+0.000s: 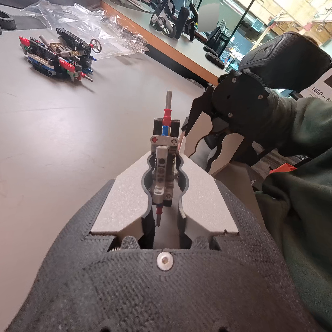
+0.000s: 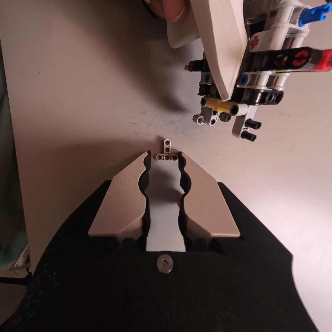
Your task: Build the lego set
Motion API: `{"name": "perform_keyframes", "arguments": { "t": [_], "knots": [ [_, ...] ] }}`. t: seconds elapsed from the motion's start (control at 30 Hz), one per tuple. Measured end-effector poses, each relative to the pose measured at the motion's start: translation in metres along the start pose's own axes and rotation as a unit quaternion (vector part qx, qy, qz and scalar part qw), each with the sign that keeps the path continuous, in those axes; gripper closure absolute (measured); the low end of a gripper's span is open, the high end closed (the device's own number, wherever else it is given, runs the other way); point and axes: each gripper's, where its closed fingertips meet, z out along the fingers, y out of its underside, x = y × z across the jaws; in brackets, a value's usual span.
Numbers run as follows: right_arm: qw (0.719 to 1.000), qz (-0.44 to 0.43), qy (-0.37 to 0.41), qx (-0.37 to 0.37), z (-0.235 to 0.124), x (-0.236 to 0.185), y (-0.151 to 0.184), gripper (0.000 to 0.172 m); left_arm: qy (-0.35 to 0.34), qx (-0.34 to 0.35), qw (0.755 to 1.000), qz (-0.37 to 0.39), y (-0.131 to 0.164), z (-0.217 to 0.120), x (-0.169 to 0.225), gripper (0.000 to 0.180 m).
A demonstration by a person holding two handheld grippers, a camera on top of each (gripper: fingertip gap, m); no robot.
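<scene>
The left tool [image 1: 164, 158] is clamping a small assembly of grey, black, red and blue plastic building-toy beams and pins [image 1: 162, 172], its pale fingers [image 1: 125, 194] narrowed around the beams and lifting it off the light grey desk [image 1: 53, 143]. In the right wrist view the same assembly [image 2: 265, 75] is hanging above the desk at the upper right, with two black pins pointing out from its lower end.

The right tool [image 2: 164, 158] is standing open over the desk, and a small pale grey T-shaped plastic beam with round holes [image 2: 167, 154] is lying flat between its fingertips. Its black-edged pads [image 2: 146, 161] seem to be standing just clear of the crossbar on both sides, though the gap is slim and hard to judge.

Farther back on the desk, a larger half-built toy chassis in black, blue, white and red [image 1: 57, 57] is lying beside a crumpled clear plastic bag [image 1: 93, 30], apart from both tools.
</scene>
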Motion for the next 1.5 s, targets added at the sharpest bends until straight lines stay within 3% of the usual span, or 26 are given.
{"name": "perform_keyframes", "arguments": {
  "t": [0.03, 0.3, 0.5, 0.67, 0.93, 1.27, 1.5],
  "knots": [
    [1.0, 0.001, 0.0, 0.002, 0.0, 0.001, -0.001, 0.148, 0.003, 0.002, 1.0, -0.004, -0.001, 0.0, 0.0, 0.159],
    [0.999, 0.027, -0.023, 0.031, -0.006, -0.001, -0.001, 0.149, 0.069, 0.032, 0.996, -0.047, -0.01, -0.004, 0.013, 0.159],
    [0.97, 0.126, -0.087, 0.192, -0.057, 0.011, -0.024, 0.149, 0.167, 0.086, 0.974, -0.128, -0.027, -0.014, 0.029, 0.16],
    [0.941, 0.159, -0.096, 0.283, -0.094, 0.029, -0.034, 0.149, 0.166, 0.082, 0.976, -0.112, -0.024, -0.012, 0.031, 0.16],
    [0.936, 0.167, -0.121, 0.284, -0.1, 0.034, -0.047, 0.149, 0.156, 0.054, 0.982, -0.097, -0.013, -0.004, 0.034, 0.159],
    [0.935, 0.153, -0.142, 0.287, -0.098, 0.026, -0.051, 0.15, 0.117, 0.045, 0.991, 0.05, -0.011, -0.001, 0.045, 0.159],
    [0.941, 0.136, -0.137, 0.277, -0.093, 0.023, -0.047, 0.149, 0.062, 0.039, 0.983, 0.165, -0.009, 0.001, 0.044, 0.159]
  ]
}}
